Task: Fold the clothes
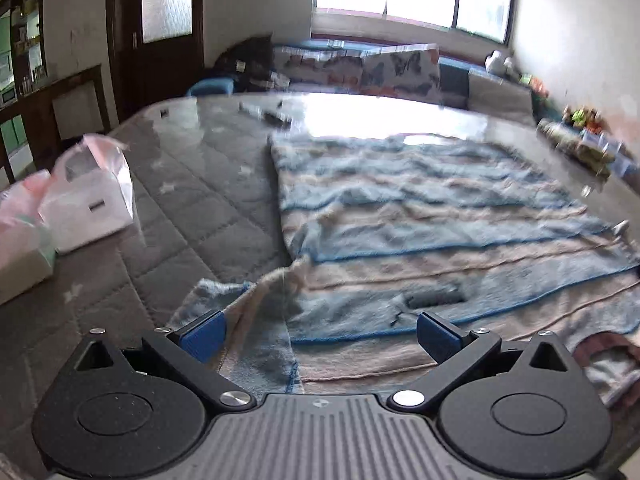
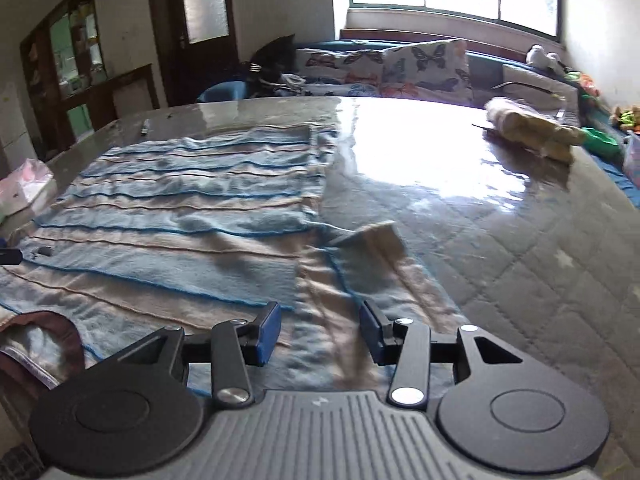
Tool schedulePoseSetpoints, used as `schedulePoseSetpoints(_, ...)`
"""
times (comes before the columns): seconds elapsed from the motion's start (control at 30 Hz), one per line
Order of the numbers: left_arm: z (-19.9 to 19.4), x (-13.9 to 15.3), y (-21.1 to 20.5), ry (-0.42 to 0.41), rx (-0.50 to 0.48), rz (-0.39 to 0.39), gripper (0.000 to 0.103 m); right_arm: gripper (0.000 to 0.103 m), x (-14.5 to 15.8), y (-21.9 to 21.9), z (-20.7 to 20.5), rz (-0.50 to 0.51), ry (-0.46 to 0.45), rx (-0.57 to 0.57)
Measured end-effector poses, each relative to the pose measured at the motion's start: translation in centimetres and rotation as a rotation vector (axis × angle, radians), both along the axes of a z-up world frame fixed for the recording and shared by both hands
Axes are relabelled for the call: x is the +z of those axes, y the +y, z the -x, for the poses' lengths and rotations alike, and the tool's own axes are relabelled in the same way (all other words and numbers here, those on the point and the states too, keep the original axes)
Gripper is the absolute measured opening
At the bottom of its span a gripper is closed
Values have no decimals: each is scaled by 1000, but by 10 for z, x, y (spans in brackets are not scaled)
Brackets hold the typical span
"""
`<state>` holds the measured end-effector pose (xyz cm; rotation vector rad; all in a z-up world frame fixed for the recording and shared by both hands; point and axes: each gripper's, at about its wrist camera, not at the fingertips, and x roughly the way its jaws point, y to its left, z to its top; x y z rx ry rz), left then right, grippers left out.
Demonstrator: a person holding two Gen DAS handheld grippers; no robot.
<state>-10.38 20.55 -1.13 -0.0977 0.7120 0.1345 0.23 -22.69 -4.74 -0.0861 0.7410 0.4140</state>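
Observation:
A blue and beige striped garment (image 1: 420,216) lies spread flat on a grey quilted table cover (image 1: 192,200); it also fills the left half of the right wrist view (image 2: 184,216). My left gripper (image 1: 320,338) is open, its blue pads wide apart over the garment's near left sleeve, which is bunched up between them. My right gripper (image 2: 320,334) is open too, hovering above the garment's near right sleeve (image 2: 372,264). A brown collar (image 2: 44,332) shows at the near edge. Neither gripper holds cloth.
A white box in a plastic bag (image 1: 88,200) and a pink bag (image 1: 20,216) sit at the table's left. Small dark items (image 1: 272,114) lie at the far edge. A beige bundle (image 2: 532,124) rests at far right. Butterfly cushions (image 2: 400,68) line a bench behind.

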Motion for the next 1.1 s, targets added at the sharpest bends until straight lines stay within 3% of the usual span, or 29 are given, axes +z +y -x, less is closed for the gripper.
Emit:
schedulePoseSetpoints(0.2, -8, -8, -4, 30, 5, -16, 103, 45, 0, -36, 2, -56, -23, -150)
schedulePoseSetpoints(0.33, -9, -7, -13, 33, -3, -3, 103, 45, -2, -52, 11, -15, -63, -272)
schedulePoseSetpoints(0.5, -10, 0, -32, 13, -30, 4, 103, 44, -9, -58, 18, -58, -45, -331)
schedulePoseSetpoints(0.53, -11, 2, -36, 9, -36, 9, 103, 42, -10, -57, 20, -60, -52, -339)
schedulePoseSetpoints(0.57, -11, 2, -38, 7, -42, 17, 103, 34, -9, -56, 22, -70, -57, -347)
schedulePoseSetpoints(0.67, -11, 2, -47, 10, -57, 22, 103, 15, -8, -52, 25, -123, -63, -347)
schedulePoseSetpoints(0.77, -12, -1, -52, 23, -65, 26, 103, 9, 0, -46, 32, -132, -103, -340)
schedulePoseSetpoints(0.97, -8, -3, -55, 22, -63, 42, 103, 7, 30, -17, 42, -134, -184, -208)
schedulePoseSetpoints(1.1, -5, -2, -54, 18, -60, 52, 103, 7, 39, 12, 45, -130, -189, -92)
